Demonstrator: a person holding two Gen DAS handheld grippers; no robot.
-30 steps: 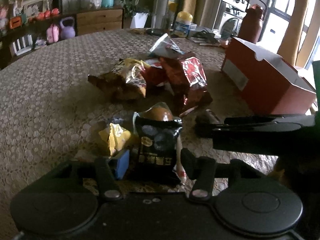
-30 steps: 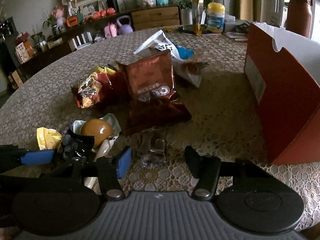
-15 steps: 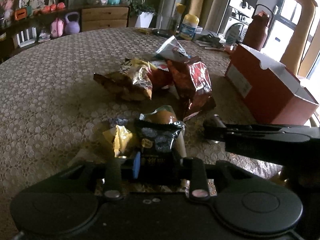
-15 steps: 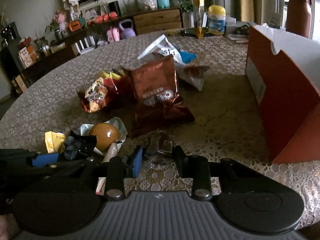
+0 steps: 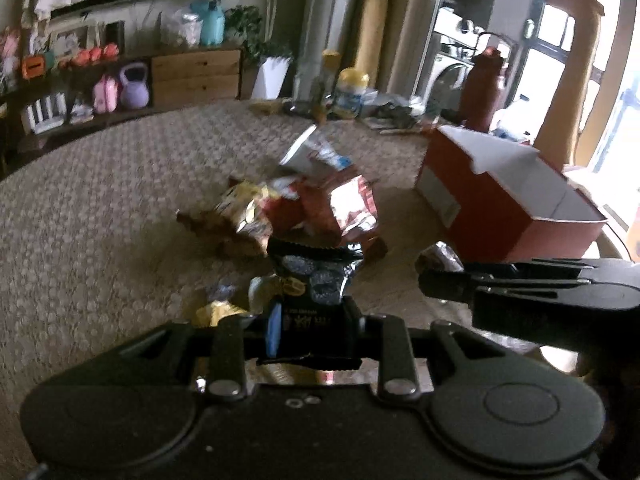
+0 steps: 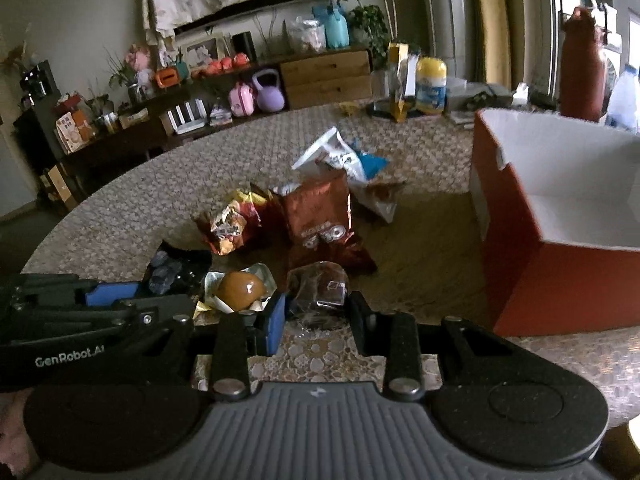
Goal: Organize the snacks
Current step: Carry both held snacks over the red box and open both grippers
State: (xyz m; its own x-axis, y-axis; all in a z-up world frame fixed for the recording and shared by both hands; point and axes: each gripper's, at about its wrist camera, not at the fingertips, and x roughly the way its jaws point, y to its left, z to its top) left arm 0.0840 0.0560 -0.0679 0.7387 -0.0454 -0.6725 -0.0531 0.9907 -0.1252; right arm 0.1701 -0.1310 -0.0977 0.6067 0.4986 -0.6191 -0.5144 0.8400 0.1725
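Note:
My left gripper (image 5: 313, 316) is shut on a black snack packet (image 5: 316, 276) and holds it above the table. In the right wrist view that left gripper (image 6: 132, 300) comes in from the left with the black packet (image 6: 176, 268) in it. My right gripper (image 6: 317, 312) is shut on a clear-wrapped dark brown snack (image 6: 318, 286), also lifted. From the left wrist view the right gripper (image 5: 436, 282) shows side-on with that snack (image 5: 440, 252) at its tip. An open red box (image 6: 560, 272) stands to the right, white inside.
A wrapped brown bun (image 6: 240, 290) and a small yellow packet (image 5: 216, 312) lie on the lace tablecloth below the grippers. Farther back lies a pile: a red foil bag (image 6: 316, 212), a yellow-red bag (image 6: 226, 228), a white-blue bag (image 6: 340, 156). Bottles and jars crowd the far edge.
Both grippers closed, the left on the black packet, the right on the clear-wrapped snack, and both have risen off the table with them. The bun now lies uncovered.

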